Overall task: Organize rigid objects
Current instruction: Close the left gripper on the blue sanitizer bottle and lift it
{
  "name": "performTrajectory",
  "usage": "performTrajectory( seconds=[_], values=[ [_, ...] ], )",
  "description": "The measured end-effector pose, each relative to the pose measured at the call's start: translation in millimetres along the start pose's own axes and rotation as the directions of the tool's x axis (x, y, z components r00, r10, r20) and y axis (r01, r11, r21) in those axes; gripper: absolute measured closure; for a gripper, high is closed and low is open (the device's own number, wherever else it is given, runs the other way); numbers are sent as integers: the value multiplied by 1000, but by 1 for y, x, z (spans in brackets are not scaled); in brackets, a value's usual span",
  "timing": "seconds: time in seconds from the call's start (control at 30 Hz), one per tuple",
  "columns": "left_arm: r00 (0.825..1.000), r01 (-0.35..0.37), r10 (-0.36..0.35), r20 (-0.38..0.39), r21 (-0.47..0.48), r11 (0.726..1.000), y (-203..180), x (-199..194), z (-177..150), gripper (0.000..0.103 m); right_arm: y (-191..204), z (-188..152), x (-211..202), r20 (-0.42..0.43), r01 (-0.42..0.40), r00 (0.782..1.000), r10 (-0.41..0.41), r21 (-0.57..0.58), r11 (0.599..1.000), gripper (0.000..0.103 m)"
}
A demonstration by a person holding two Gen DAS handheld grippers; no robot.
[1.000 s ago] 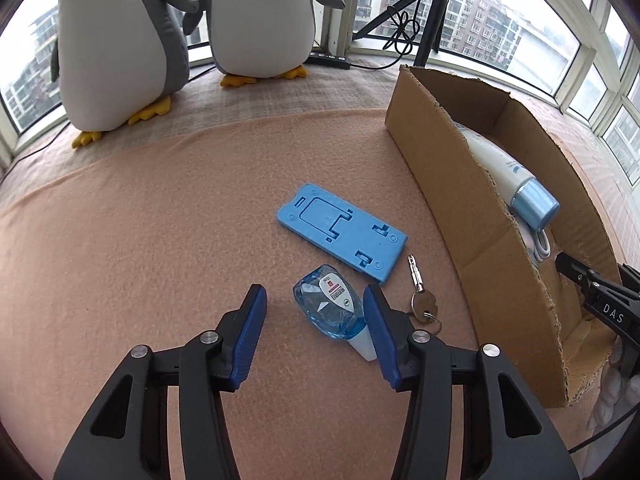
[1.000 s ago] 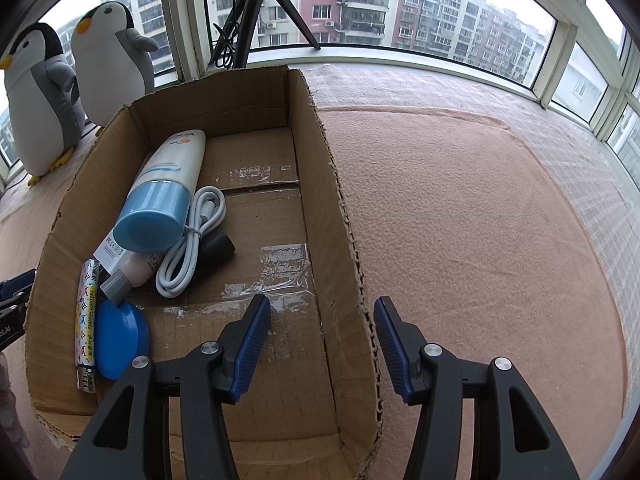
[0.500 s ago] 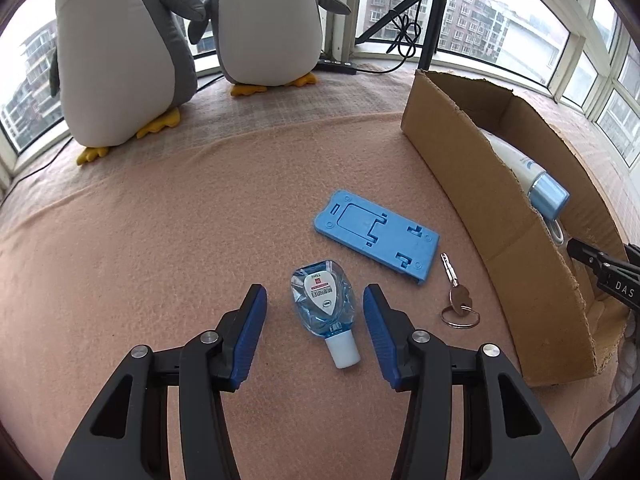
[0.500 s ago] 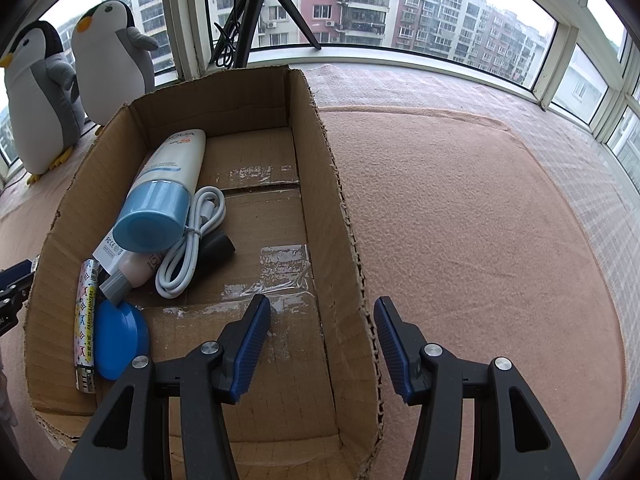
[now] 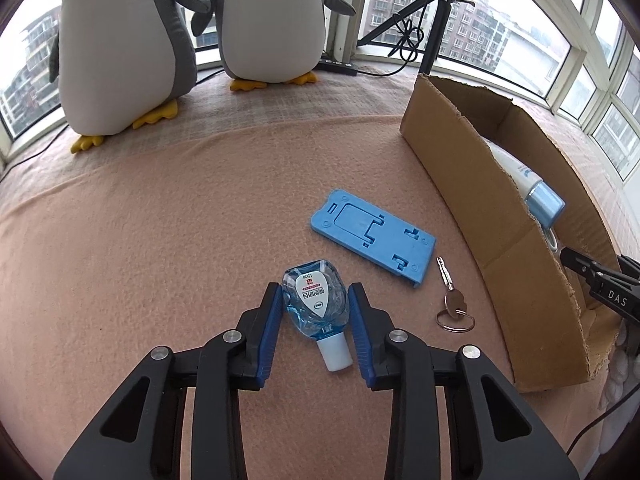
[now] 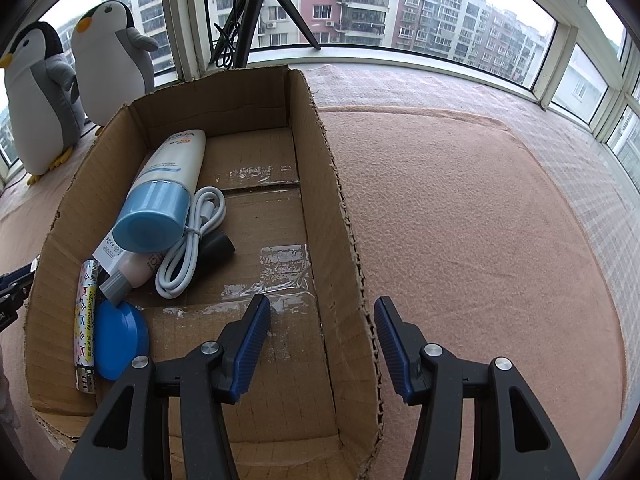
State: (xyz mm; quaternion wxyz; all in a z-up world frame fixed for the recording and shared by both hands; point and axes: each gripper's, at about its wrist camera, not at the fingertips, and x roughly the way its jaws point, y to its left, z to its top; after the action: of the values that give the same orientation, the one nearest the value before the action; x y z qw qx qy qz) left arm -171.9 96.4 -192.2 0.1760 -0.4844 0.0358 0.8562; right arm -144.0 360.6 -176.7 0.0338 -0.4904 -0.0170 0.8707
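1. The left gripper (image 5: 315, 304) has its blue pads against both sides of the small blue bottle (image 5: 315, 300), which lies on the peach blanket (image 5: 160, 240) with its white cap toward the camera.
2. Just beyond lie a blue phone stand (image 5: 374, 238) and a key (image 5: 451, 300), near the cardboard box (image 5: 480, 216).
3. The right gripper (image 6: 322, 322) hangs with fingers spread apart, straddling the box's right wall and gripping nothing.
4. Inside the box lie a white tube (image 6: 164, 192), a coiled cable (image 6: 192, 248), a lighter (image 6: 85, 324) and a blue disc (image 6: 120, 334).
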Motion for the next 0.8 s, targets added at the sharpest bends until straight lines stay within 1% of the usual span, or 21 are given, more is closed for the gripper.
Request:
performTrajectory(
  seconds=[0.1,0.27,0.33,0.63,0.8],
  values=[
    [1000,17,-17,2,-21,1000,1,-4,0,72,0,0,0,0,2,1000,-2,-2,1000,53],
    [998,46,-46,39,-12,999,-5,-23,5,72,0,0,0,1,1,1000,-1,0,1000,53],
    [996,77,-76,55,-9,997,-11,-32,8,72,0,1,0,0,1,1000,-1,0,1000,53],
    [978,178,-184,96,69,982,-59,-54,25,72,0,1,1,0,0,1000,0,1,1000,53],
    [971,206,-216,103,104,973,-82,-58,34,72,0,1,1,0,-2,1000,2,3,1000,53]
  ],
)
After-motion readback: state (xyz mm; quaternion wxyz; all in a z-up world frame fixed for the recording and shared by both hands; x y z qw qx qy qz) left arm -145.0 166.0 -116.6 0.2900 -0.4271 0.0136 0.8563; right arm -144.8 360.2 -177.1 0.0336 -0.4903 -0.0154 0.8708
